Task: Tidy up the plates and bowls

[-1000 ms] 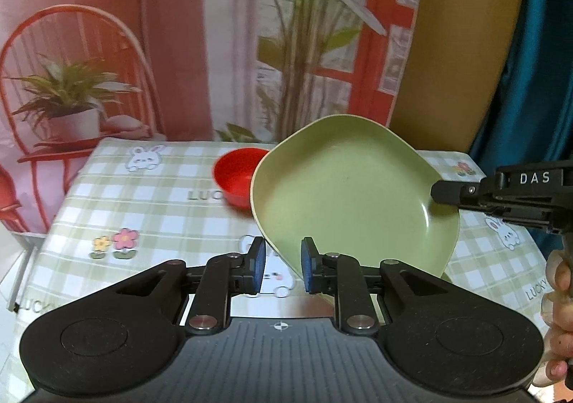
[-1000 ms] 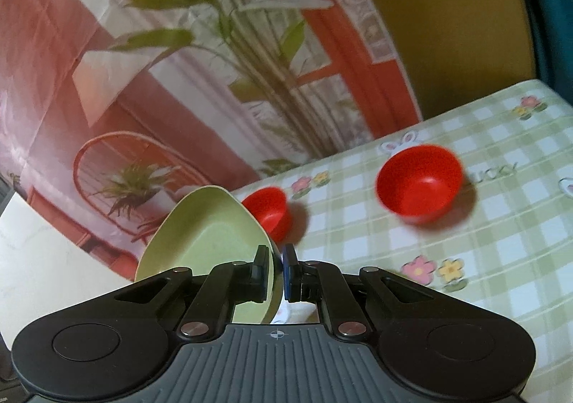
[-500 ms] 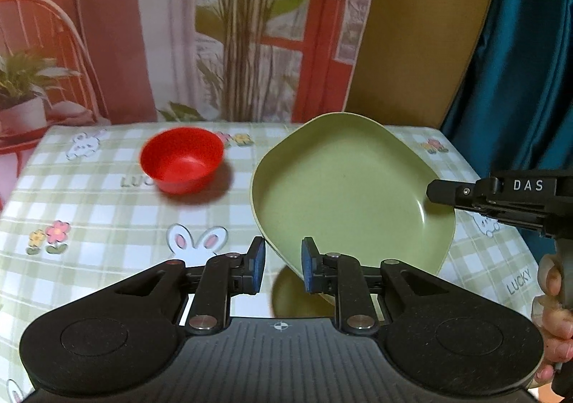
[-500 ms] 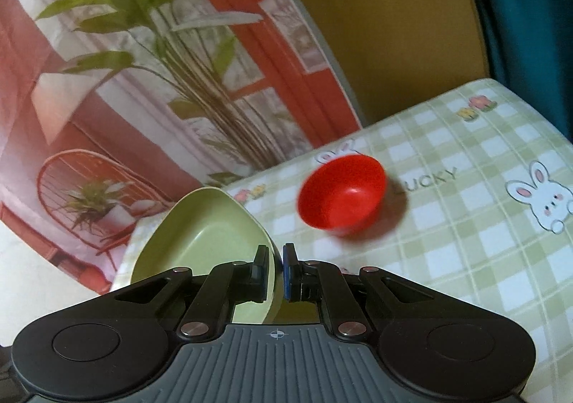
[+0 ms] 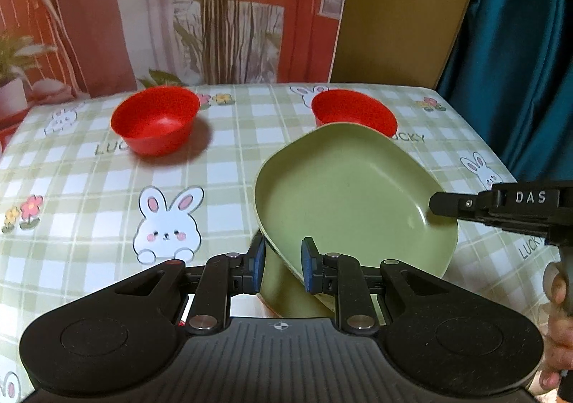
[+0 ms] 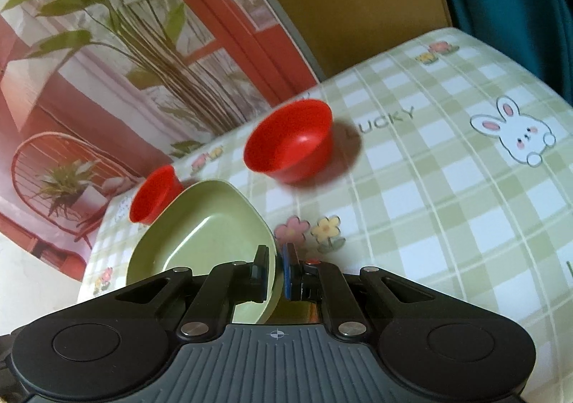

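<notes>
A green plate [image 5: 351,195] is held tilted above the checked table. My right gripper [image 6: 275,272] is shut on its rim; it shows in the left wrist view [image 5: 440,204] at the plate's right edge. My left gripper [image 5: 283,261] is open, its blue pads either side of the plate's near rim, not clamped. The plate also shows in the right wrist view [image 6: 200,238]. A second green plate [image 5: 283,286] lies under it on the table. Two red bowls stand at the back: one left [image 5: 154,120] and one right [image 5: 352,111], partly hidden by the plate.
The table [image 5: 89,195] has a green checked cloth with rabbits and flowers. A backdrop with a plant picture [image 5: 215,9] stands behind it. A teal curtain [image 5: 519,44] hangs at the right. The table's right edge is near the plate.
The green plate has come down and to the right, nearer the table. Both views have swung; the second red bowl now shows behind the plate. The right gripper stays shut on the rim.
</notes>
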A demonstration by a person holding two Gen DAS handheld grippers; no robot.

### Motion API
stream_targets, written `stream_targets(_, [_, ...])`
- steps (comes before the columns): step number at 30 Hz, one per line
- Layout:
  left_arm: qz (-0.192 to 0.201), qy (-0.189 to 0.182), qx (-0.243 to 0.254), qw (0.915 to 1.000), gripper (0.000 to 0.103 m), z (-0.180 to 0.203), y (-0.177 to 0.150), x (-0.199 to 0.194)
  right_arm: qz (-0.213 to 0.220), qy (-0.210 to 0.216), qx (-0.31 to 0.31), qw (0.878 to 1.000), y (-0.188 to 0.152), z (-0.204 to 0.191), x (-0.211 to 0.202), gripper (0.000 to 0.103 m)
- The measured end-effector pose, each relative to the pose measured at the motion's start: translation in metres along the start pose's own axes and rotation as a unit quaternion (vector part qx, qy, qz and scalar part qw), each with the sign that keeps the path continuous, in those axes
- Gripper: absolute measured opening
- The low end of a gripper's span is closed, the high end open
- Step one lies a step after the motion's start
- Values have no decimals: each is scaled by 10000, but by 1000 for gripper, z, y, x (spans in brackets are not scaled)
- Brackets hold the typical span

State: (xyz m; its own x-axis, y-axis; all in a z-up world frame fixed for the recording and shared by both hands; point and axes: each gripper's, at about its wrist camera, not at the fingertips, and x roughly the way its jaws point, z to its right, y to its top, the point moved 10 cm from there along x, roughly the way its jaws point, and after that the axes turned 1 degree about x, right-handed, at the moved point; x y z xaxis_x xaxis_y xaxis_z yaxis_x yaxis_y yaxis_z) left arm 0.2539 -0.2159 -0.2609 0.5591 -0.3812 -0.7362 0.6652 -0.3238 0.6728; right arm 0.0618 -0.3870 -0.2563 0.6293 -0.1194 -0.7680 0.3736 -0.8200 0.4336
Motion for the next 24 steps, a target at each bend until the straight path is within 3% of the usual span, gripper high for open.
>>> stream_targets(24, [-105,80,-75,9999,24,1,-23,9,-19,-214,-475,9986,-14,0,13,9])
